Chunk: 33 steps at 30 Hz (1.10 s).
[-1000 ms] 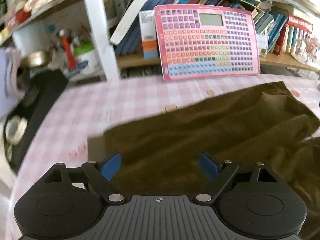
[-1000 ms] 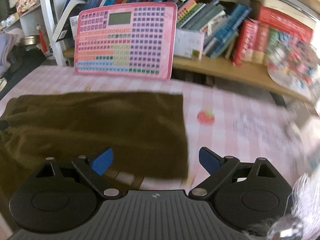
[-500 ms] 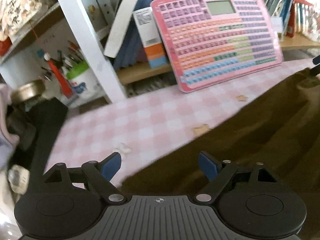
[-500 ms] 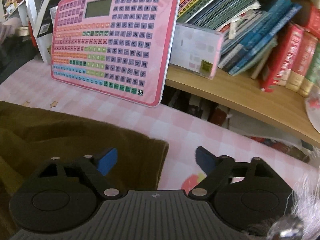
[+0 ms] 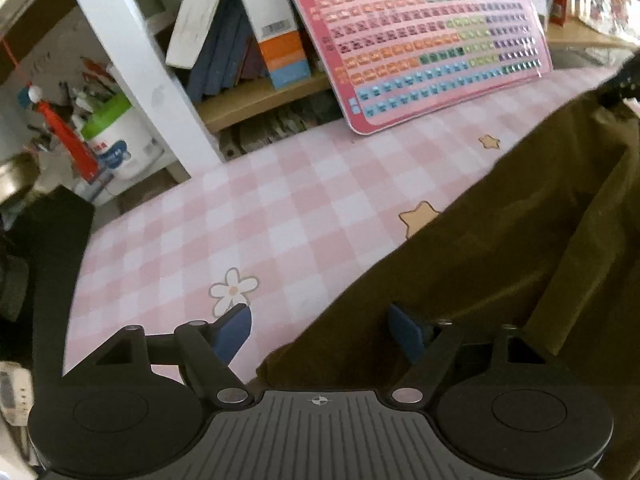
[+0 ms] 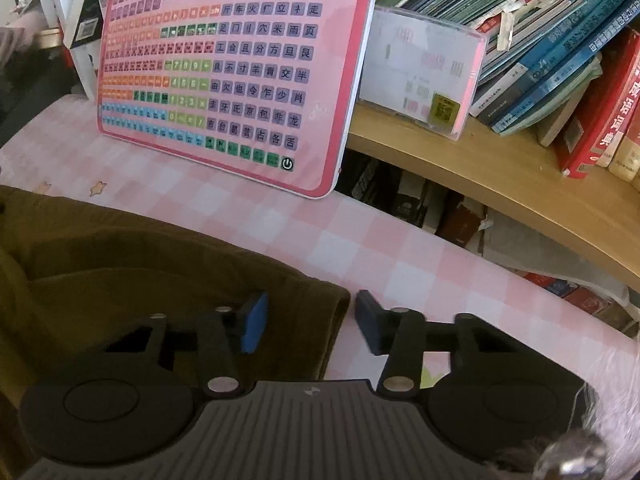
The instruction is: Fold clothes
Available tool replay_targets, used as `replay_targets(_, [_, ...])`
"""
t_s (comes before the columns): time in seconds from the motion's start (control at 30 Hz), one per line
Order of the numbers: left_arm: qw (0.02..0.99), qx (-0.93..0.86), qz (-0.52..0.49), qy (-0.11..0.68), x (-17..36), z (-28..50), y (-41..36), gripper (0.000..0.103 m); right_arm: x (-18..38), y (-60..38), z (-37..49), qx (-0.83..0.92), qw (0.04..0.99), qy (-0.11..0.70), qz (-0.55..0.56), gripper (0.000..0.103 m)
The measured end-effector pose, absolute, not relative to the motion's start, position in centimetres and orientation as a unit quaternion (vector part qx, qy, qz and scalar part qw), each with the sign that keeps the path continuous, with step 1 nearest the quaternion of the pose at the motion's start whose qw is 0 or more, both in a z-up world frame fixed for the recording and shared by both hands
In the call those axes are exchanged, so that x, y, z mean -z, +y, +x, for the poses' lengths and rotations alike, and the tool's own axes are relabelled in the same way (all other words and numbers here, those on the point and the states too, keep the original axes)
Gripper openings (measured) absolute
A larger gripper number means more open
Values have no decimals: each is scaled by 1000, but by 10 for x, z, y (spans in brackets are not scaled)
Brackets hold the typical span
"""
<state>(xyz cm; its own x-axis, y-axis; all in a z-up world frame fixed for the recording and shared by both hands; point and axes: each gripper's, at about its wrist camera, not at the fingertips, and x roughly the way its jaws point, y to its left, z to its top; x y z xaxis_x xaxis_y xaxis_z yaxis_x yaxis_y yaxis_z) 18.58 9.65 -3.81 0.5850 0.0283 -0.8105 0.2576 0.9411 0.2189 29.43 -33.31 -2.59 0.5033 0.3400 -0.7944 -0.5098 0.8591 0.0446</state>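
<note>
- Left wrist view: over the last second the left gripper (image 5: pixel 320 330) has dropped low and swung toward the near left corner of the dark olive-brown cloth garment (image 5: pixel 500 264), which lies flat on the pink-and-white checked tablecloth (image 5: pixel 256 216). That reads to me as lining up a corner grab to start a fold.
- Its jaws stand wide apart and hold nothing. The garment's corner edge sits between them: the right blue pad is over the cloth, the left blue pad over bare tablecloth just beside a white flower print (image 5: pixel 232 292).
- Whether either pad presses the surface, I cannot tell.
- Ahead of the gripper and to its right, a pink children's keyboard board (image 5: pixel 424 40) leans on the wooden bookshelf (image 5: pixel 260 100).
- Right wrist view: the right gripper (image 6: pixel 308 320) has likewise come in close, from a high look over the whole garment (image 6: pixel 140 272) to its far right corner.
- Its jaws have narrowed somewhat but are still parted, gripping nothing. The rounded cloth corner lies between them, the left pad over the fabric, the right pad just beside the edge above tablecloth (image 6: pixel 400 264).
- Judging by both, the fold has not begun; closing on the two corners looks like the next need.
</note>
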Motion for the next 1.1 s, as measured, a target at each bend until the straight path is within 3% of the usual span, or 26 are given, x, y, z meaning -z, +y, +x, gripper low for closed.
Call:
replay_targets(0.07, [876, 69, 132, 459, 39, 192, 105, 86, 26, -333, 295, -242, 862, 435, -92, 28])
replay_targets(0.17, [874, 75, 88, 471, 42, 195, 115, 85, 25, -331, 292, -236, 863, 438, -90, 21])
replay_targets(0.37, [865, 113, 57, 486, 37, 193, 117, 43, 21, -323, 283, -213, 864, 445, -100, 13])
replay_targets(0.43, [858, 119, 84, 493, 33, 194, 107, 14, 18, -323, 277, -196, 872, 437, -103, 11])
replay_targets(0.5, [857, 117, 125, 486, 25, 191, 98, 7, 11, -323, 270, -181, 882, 421, -109, 9])
replay_targets(0.83, [914, 107, 166, 354, -37, 126, 96, 5, -70, -329, 203, -140, 943, 284, -103, 7])
replay_targets(1.1, [922, 87, 245, 288, -50, 29, 79, 3, -107, -340, 77, -125, 961, 232, -87, 7])
